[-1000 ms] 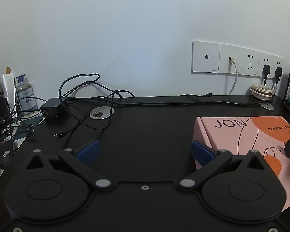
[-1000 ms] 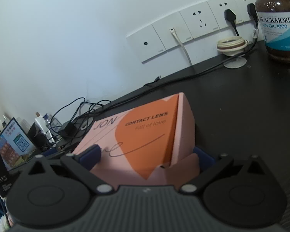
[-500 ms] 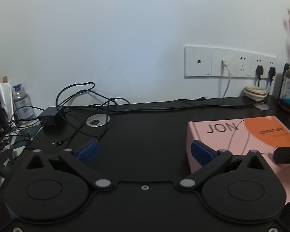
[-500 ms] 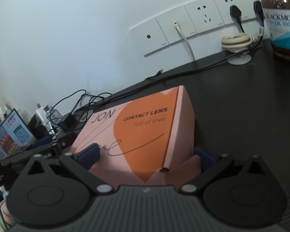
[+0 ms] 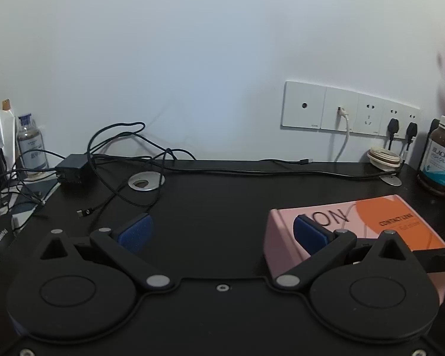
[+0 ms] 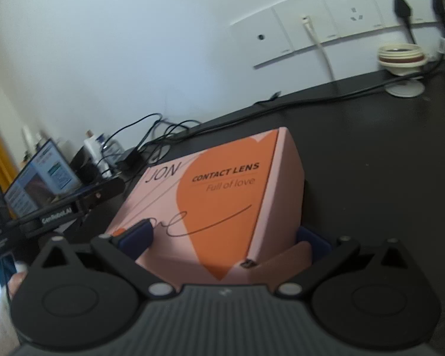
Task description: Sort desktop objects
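While the pink contact lens box [image 6: 222,195] lies on the bench [image 6: 370,154], the right gripper [image 6: 222,237] clamps its near end; left gripper [image 5: 222,231] spread wide, empty, box beside its right finger.

A white wall socket panel [image 5: 350,112] sits right of centre above the black worktop [image 5: 222,195]. Tangled black cables [image 5: 124,154] and a black power adapter [image 5: 74,167] lie at centre left. A lit laptop screen [image 6: 41,178] shows at far left.
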### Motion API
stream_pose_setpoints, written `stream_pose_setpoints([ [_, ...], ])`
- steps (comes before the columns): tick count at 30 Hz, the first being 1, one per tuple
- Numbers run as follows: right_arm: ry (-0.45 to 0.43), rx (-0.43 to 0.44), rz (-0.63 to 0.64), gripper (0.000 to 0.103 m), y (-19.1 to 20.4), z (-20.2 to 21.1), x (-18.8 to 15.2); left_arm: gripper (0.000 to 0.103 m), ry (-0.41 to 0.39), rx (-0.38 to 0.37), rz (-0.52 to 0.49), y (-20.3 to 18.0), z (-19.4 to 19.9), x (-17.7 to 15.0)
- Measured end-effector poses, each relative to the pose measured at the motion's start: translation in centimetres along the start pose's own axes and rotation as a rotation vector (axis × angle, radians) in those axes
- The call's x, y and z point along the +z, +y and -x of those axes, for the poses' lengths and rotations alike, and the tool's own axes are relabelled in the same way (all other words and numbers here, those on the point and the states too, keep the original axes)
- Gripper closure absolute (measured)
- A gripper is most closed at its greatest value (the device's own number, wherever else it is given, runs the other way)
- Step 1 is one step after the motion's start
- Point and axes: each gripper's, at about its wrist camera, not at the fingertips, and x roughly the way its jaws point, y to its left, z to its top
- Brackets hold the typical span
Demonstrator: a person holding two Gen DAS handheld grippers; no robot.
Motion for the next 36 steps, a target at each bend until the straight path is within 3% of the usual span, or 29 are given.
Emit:
stream_pose_setpoints([
  [10,-0.029,0.009,-0.009,0.001,0.1,0.1,-0.5,0.000,0.020,-0.070,-0.050,-1.9,0.3,-1.0],
  [15,-0.034,0.004,-0.020,0.001,0.1,0.3,-0.7,0.000,-0.019,-0.053,-0.100,-2.7,0.7,-1.3],
  [26,-0.018,0.016,-0.036,0.001,-0.1,0.4,-0.6,0.000,-0.044,-0.049,-0.104,-2.8,0.8,-1.7],
  [32,-0.060,0.051,-0.130,0.001,-1.3,1.1,-0.2,0.000,-0.065,-0.027,-0.137,-3.3,1.0,-1.8],
  [36,-0.090,-0.008,-0.110,0.001,-1.3,1.5,-0.1,0.000,-0.061,-0.030,-0.129,-3.2,0.9,-1.7],
])
